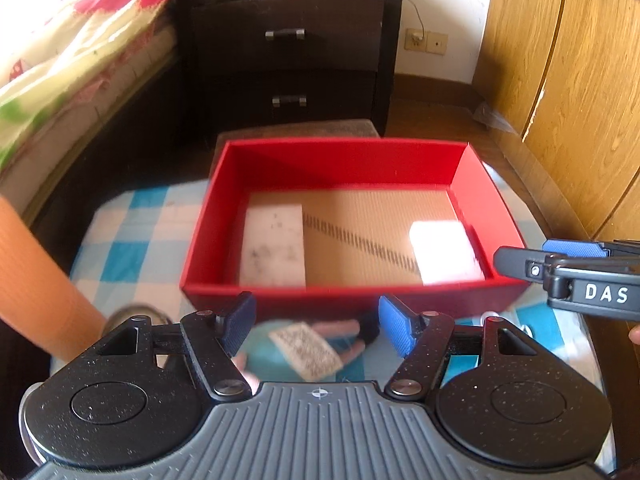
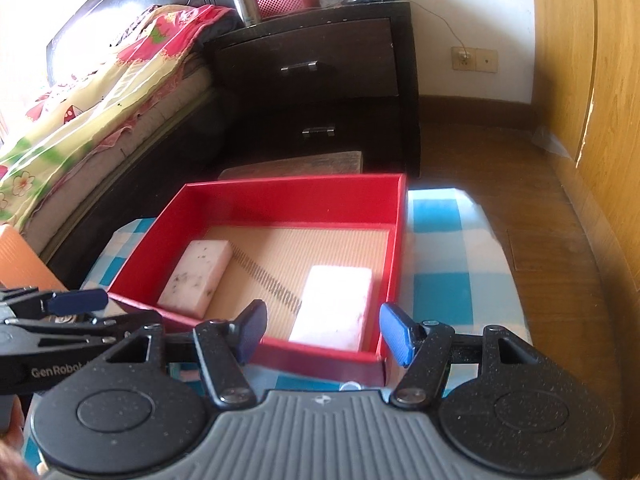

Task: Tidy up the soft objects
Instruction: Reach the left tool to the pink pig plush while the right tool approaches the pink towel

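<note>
Two pale sponge blocks already lie in the red box [image 1: 332, 292], which serves here as the landmark: a speckled white sponge [image 2: 198, 276] against the box's left wall and a plain white sponge [image 2: 334, 308] in sunlight near its right wall, both resting on the ribbed cardboard floor with their long axes running from the near wall toward the far wall. The item apparently still to be sorted is a small soft doll [image 1: 304, 344] in teal with a printed tag, blurred, lying on the blue-checked cloth [image 2: 440, 280] just outside the box's near wall. Its long axis seems to run parallel to that wall, head end toward the right. It sits directly below and between the fingers of the left gripper [image 1: 318, 330], whose blue pads stand well apart with nothing pressed between them; no contact with the doll can be seen. The right gripper [image 2: 324, 334] hovers over the box's near right corner, above the plain sponge, its fingers also apart and empty. By my reading the left hand is the nearer one to the doll, which lies down and slightly back from its fingertips, so a pick would call for lowering that gripper and closing across the doll's narrow body. Beyond the box's far wall stands a dark nightstand [image 2: 320, 68], and left of the box a bed [image 2: 80, 120] with a floral cover.
</note>
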